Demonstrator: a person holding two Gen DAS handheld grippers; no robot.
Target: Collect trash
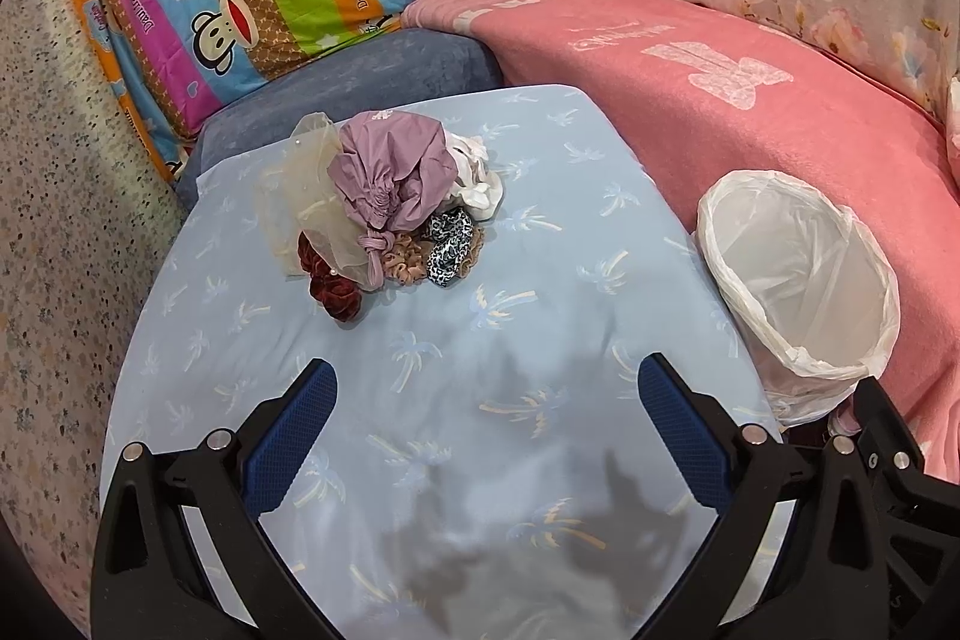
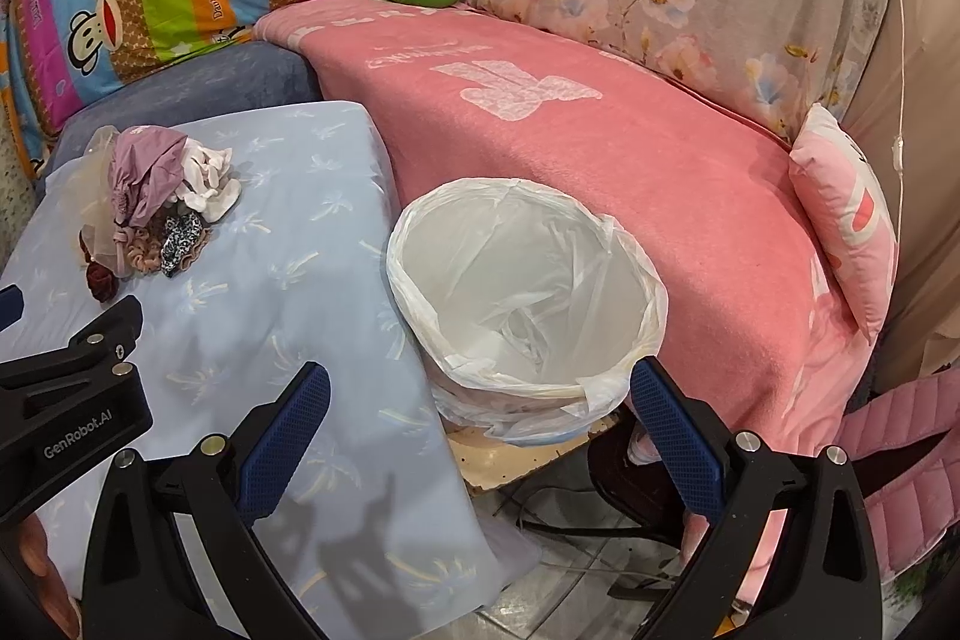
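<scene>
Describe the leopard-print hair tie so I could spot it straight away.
Look at the light blue palm-print cloth left of the white-lined bin. A small pile of scrunchies lies on it. The leopard-print scrunchie sits at the pile's near right edge, the only black-and-white spotted one, beside a tan scrunchie.

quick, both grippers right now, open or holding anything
Left gripper: open, holding nothing.
Right gripper: open, holding nothing.

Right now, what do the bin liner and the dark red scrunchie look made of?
Bin liner: thin, translucent white plastic film, by its crinkles and soft sheen. Dark red scrunchie: probably velvet, given its plush, deep, faintly glinting pile; the exact fibre cannot be told.
</scene>
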